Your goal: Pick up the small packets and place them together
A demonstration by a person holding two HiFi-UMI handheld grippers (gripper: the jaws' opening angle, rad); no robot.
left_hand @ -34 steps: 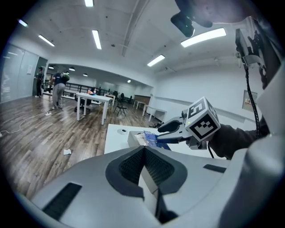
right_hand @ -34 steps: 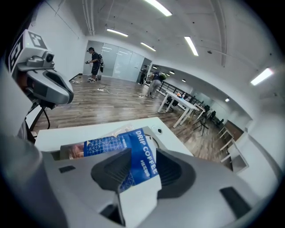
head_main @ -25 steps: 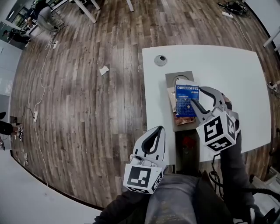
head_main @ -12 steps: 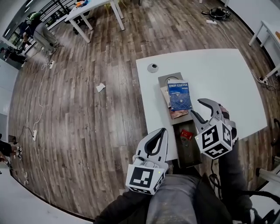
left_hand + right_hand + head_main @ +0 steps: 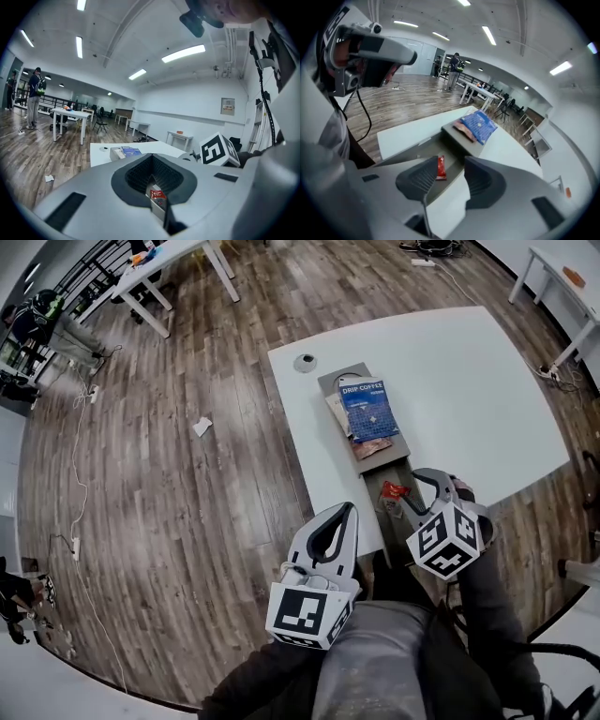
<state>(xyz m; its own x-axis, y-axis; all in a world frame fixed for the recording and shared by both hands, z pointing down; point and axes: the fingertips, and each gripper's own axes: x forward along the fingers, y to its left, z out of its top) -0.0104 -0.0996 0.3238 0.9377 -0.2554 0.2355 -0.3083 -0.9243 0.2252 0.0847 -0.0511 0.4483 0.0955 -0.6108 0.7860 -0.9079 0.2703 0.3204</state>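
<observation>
In the head view, a grey tray (image 5: 389, 468) lies on the white table (image 5: 469, 390). A blue packet (image 5: 368, 409) and a brown packet (image 5: 372, 447) are piled at the tray's far end, and a small red packet (image 5: 394, 491) lies alone at its near end. The right tongs (image 5: 412, 489) hang just beside this red packet. The left tongs (image 5: 347, 510) are off the tray's near corner and hold nothing. Only this view shows how well apart the red packet is from the pile. In the left gripper view, the left tongs (image 5: 152, 158) are pressed together, and the red packet (image 5: 157, 196) shows only through their hole, far behind. In the right gripper view, the right tongs (image 5: 450, 180) are spread and empty. This view alone shows that the red packet (image 5: 440, 168) is partly hidden behind one jaw, not centred in the gap. The packet is thin and flat, so off-centre jaws may slide over it, push it along the tray, or catch the tray's wall.
</observation>
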